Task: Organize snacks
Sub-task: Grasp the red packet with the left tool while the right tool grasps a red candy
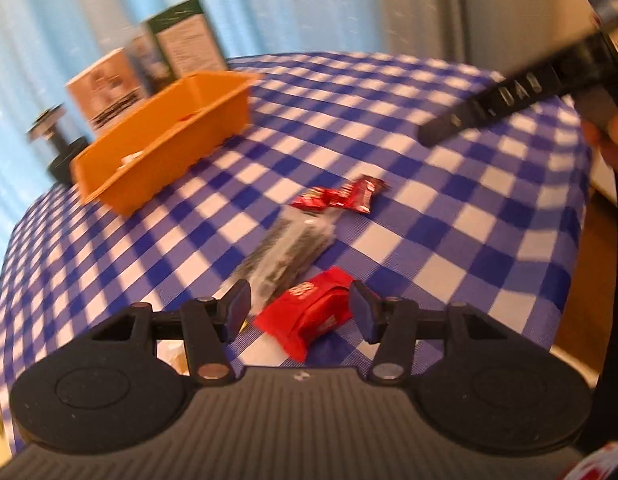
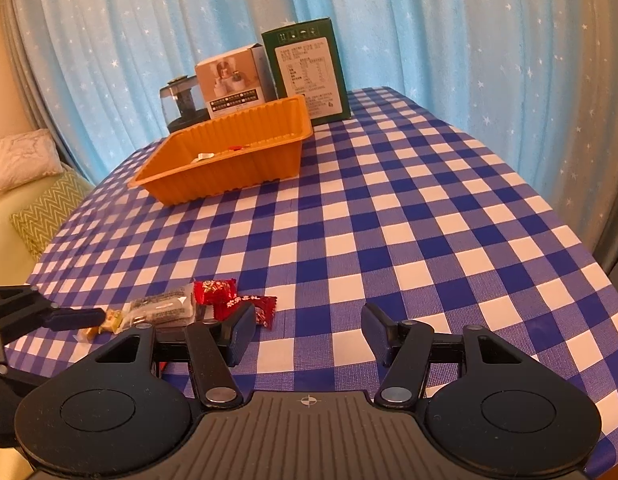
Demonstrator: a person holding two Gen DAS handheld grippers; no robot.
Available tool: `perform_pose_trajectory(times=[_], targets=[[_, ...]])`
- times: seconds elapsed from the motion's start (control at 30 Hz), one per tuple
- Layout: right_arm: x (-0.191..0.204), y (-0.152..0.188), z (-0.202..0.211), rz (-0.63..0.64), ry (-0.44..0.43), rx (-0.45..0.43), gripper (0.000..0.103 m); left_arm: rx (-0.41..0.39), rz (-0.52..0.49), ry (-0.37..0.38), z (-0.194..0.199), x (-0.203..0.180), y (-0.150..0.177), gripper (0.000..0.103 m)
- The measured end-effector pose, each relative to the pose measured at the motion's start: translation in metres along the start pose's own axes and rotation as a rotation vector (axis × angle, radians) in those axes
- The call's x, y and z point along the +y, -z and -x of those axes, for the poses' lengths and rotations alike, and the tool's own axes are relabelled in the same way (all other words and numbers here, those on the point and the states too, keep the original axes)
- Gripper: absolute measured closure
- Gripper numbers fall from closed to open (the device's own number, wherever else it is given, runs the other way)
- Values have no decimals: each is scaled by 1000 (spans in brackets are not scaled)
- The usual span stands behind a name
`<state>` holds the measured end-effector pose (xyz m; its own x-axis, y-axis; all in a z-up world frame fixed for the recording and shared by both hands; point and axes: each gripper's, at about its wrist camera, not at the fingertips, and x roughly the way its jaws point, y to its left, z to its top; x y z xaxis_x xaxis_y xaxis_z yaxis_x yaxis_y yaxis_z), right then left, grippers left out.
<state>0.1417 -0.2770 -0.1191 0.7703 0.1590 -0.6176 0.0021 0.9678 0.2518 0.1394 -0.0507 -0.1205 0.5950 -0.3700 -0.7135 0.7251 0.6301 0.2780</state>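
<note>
My left gripper hangs low over the checked tablecloth, open, with a red snack packet lying between its fingers; the pads do not press on it. Just beyond lie a grey-black bar and two red candies. The left wrist view is blurred. My right gripper stands open with bare cloth between its fingers. To its left are the red candies, the grey bar and a small yellow candy. The orange tray at the far side holds a few small items.
Behind the tray stand a white box, a green box and a dark lidded jar. One left gripper finger enters at the left edge. A sofa with cushions lies beyond the table's left edge.
</note>
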Motion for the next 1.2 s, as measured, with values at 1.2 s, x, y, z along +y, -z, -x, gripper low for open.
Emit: perform_pose_trajectory(times=[1.2], targets=[[22,4,-23,68,-17,62,44,69,499,42,-1,35,-4,79]])
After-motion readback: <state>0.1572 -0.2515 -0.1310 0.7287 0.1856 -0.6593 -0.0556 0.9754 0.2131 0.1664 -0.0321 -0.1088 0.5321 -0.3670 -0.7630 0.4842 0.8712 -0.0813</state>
